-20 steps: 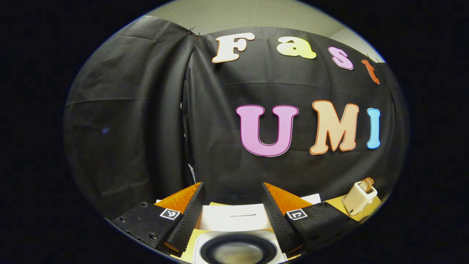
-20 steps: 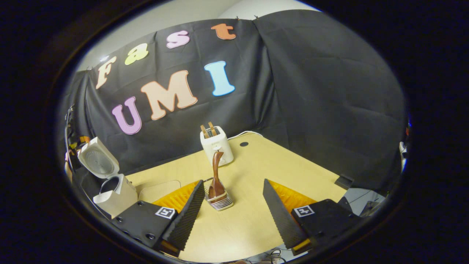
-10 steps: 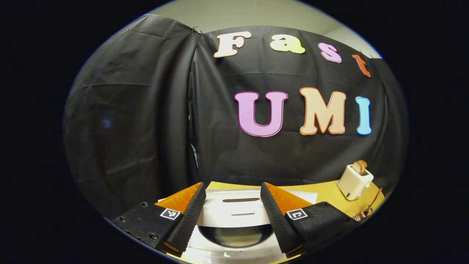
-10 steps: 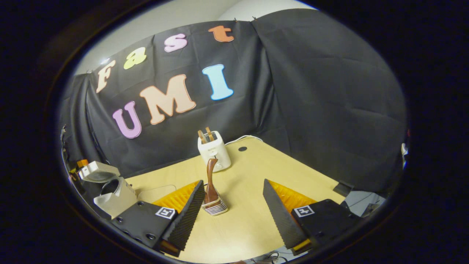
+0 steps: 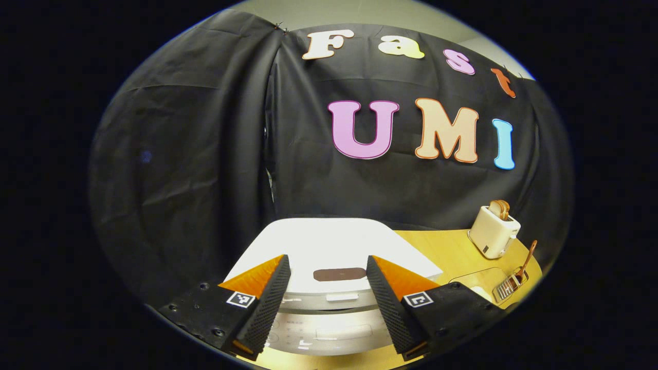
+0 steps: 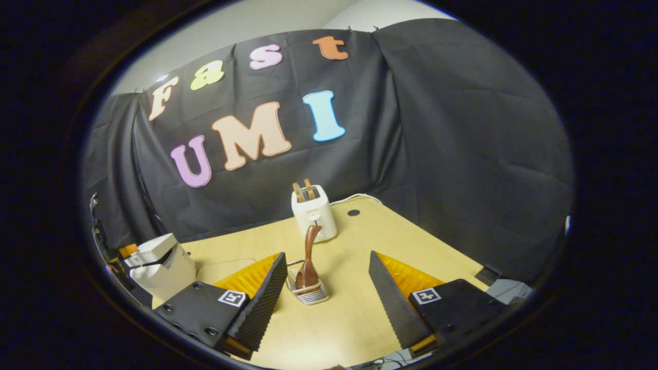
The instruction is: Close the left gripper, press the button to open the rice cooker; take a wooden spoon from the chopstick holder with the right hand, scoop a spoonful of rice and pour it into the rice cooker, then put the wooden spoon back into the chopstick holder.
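Black cloth walls close in a pale wooden table [image 6: 360,308] on its far sides. Your left gripper [image 5: 327,295] hangs released, jaws spread wide, just above the front of the white rice cooker [image 5: 329,246], whose lid lies down and shut, with a dark oval patch [image 5: 333,274] on top between your fingers. In the right gripper view the rice cooker [image 6: 159,264] stands near the table's left edge. Your right gripper [image 6: 329,295] is likewise released and holds nothing, jaws apart above the table's near edge. Between its fingers, a little farther along the table, sits the chopstick holder [image 6: 307,293], a small ribbed rack, with the wooden spoon [image 6: 309,254] standing upright in it, handle up. Behind the holder, toward the far edge, a white toaster [image 6: 314,213] carries two slices in its slots. From the left gripper view, the toaster [image 5: 494,231] and the holder [image 5: 509,288] with the spoon [image 5: 525,259] lie off toward the table's right edge, well apart from the cooker.
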`<state>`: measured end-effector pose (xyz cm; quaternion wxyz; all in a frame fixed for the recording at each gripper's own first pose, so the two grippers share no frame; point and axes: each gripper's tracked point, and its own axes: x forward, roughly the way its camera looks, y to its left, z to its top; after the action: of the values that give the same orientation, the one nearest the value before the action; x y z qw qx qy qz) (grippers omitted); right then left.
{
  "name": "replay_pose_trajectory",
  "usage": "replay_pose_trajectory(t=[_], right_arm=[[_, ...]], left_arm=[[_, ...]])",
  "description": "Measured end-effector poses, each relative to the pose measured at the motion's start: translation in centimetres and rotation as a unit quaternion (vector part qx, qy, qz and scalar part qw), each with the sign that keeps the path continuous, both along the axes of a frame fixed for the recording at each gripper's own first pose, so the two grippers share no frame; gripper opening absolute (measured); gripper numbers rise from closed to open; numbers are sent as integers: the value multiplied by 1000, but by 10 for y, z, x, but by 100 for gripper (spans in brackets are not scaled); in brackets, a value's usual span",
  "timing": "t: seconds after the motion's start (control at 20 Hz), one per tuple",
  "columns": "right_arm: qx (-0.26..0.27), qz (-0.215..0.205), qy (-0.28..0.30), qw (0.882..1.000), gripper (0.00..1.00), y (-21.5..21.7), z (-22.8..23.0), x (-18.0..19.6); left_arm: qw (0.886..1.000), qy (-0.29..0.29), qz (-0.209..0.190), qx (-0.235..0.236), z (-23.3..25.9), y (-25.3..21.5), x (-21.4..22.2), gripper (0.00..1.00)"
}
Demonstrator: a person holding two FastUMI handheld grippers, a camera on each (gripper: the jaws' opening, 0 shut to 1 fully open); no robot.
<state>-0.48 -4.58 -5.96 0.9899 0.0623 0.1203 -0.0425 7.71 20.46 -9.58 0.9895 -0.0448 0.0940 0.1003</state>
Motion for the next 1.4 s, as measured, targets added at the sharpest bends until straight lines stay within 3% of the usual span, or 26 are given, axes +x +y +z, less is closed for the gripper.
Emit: replay_pose_trajectory(t=[0.25,1.0,1.4], right_arm=[[-14,30,-1,999,100,25,1,5],[-29,68,10,997,100,61,-8,16],[-20,86,-14,996,100,83,7,24]], left_arm=[[1000,23,0,6,-29,-1,0,90],[1000,-13,-3,17,-29,0,-1,90],[1000,-3,10,-29,-9,5,-16,90]])
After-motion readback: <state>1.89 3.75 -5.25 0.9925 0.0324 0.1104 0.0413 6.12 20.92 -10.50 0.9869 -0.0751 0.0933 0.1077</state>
